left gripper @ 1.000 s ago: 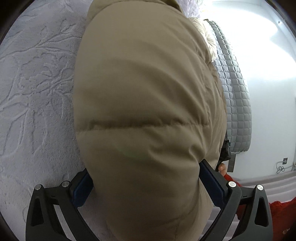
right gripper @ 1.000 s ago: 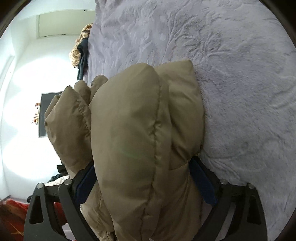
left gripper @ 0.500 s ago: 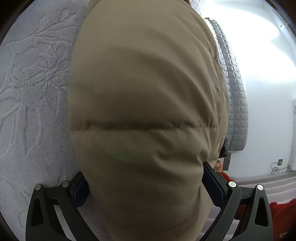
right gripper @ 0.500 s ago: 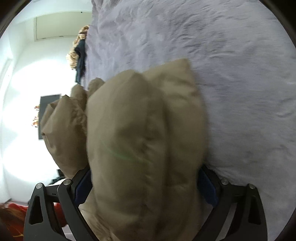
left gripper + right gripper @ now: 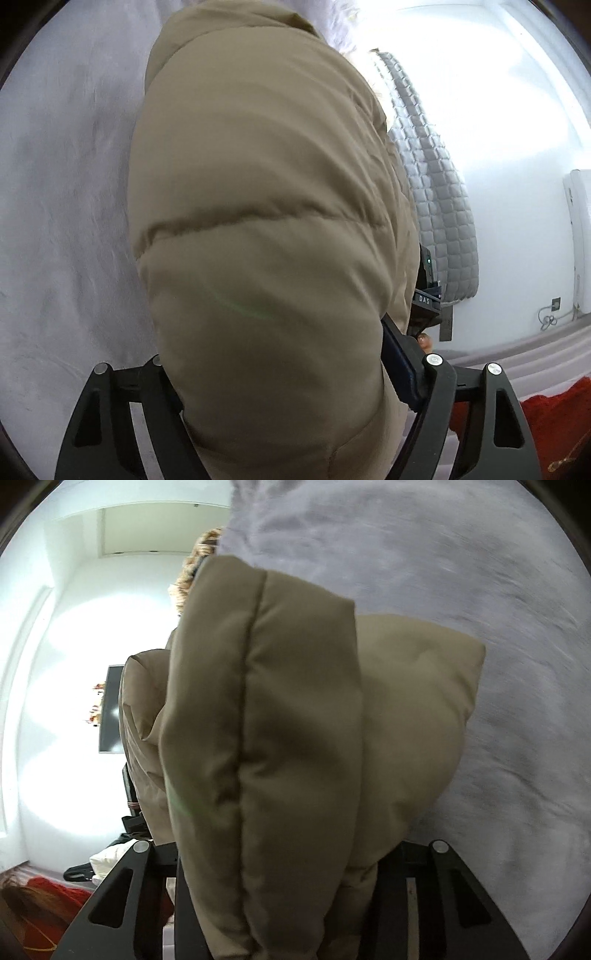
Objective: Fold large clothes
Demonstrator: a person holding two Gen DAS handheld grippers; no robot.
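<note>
A bulky tan quilted puffer jacket fills both wrist views, bunched thickly between each pair of black two-finger tongs and held up over the pale grey plush bedspread with its embossed pattern. The left tongs are spread wide around a fat roll of padding, pressing it from both sides; the blue pad on one finger is partly buried in the cloth, which suggests a real clamp and not mere contact. The right tongs likewise grip a thick wad where several puffed layers stack side by side, with a stitched seam running up the nearest fold. Holding both ends at once looks meant to keep the doubled layers aligned while the bundle is carried over the bed, since down padding tends to spring open when one side is freed. The jacket appears lifted, not lying flat, though how far it clears the bed cannot be told. A fur-trimmed hood edge peeks out behind the folds. A grey quilted mattress stands against the white wall beyond.
</note>
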